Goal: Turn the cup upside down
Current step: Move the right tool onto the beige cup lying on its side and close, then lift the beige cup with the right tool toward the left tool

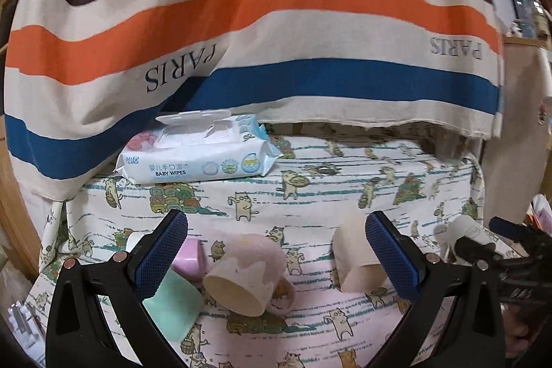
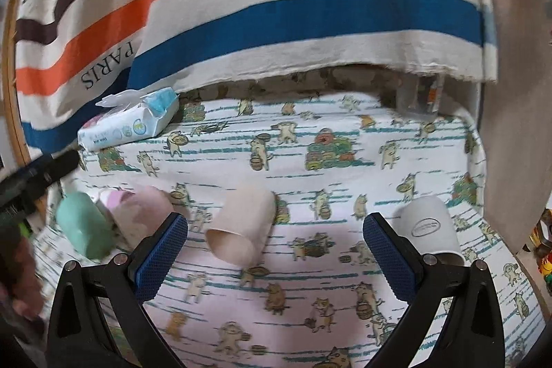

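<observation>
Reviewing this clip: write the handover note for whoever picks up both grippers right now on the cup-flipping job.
Left gripper: open, empty, hovering over the pink mug.
Right gripper: open, empty, in front of the beige cup.
Cups: all on the cat-print cloth. Pink mug and beige cup lie on their sides, mouths toward the cameras. Green cup also looks tipped over. White cup appears mouth-down, at the right. Small pink cup is partly hidden.
Done: nothing gripped yet.
Left: grasp a lying cup and set it mouth-down.
</observation>
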### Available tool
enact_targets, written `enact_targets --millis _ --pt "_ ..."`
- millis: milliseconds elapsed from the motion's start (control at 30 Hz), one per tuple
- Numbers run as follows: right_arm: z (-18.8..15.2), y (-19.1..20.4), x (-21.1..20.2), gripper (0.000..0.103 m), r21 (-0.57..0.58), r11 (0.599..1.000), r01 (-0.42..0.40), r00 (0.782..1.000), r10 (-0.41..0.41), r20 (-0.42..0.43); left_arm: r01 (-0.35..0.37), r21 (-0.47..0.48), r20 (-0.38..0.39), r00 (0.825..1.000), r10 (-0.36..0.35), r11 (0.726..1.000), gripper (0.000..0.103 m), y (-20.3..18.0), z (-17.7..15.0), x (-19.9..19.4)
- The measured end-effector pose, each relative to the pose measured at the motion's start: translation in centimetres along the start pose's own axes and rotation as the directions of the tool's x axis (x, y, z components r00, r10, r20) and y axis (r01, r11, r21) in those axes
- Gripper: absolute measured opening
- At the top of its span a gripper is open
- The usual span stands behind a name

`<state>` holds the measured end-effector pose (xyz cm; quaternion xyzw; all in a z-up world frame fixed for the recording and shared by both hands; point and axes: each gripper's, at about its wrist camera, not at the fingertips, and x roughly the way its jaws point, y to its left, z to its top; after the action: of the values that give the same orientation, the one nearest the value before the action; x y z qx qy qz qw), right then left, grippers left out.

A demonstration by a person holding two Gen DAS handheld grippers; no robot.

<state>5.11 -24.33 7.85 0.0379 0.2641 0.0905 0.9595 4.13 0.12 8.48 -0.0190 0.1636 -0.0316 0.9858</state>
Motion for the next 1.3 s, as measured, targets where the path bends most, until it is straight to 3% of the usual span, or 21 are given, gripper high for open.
enact_targets --millis 167,267,400,567,1000,1100,1300 --pt "2.7 1.2 4.1 0.102 0.08 0.995 -0.056 0.981 0.07 -0.181 0.025 -0.041 -0.128 0.991 -0.03 0.999 0.102 1.4 -0.5 2.9" --pt "3.4 2.7 7.7 0.1 0.062 0.998 -0.006 0.964 0.022 -0.267 0.003 -0.061 -0.185 0.983 -0.014 0.998 0.102 2.3 -1.9 4.3" --pt "2.9 4.1 13.0 0.095 0.058 0.997 0.041 0.92 -0.014 -0.392 -0.031 -0.061 -0.207 0.978 0.018 0.998 0.102 3.1 -2.8 5.1" --pt "1.6 4.7 17.0 0.094 0.04 0.995 0.094 0.879 -0.064 -0.472 -0.052 -0.043 -0.228 0.973 0.041 0.998 0.102 3.2 -3.4 6.3" --pt "-0.6 5.1 21.9 0.086 -0.006 0.987 0.164 0.834 -0.141 -0.534 -0.06 -0.06 -0.238 0.97 0.044 0.996 0.098 3.6 -3.7 6.8" --pt "-1.2 5.2 22.6 0.074 -0.01 0.985 0.173 0.828 -0.151 -0.54 -0.051 -0.05 -0.226 0.973 0.039 0.997 0.098 3.2 -3.6 6.5" --pt "-1.1 4.9 21.3 0.07 0.018 0.991 0.135 0.854 -0.107 -0.509 -0.044 -0.016 -0.21 0.977 0.04 0.999 0.098 2.4 -3.3 5.8"
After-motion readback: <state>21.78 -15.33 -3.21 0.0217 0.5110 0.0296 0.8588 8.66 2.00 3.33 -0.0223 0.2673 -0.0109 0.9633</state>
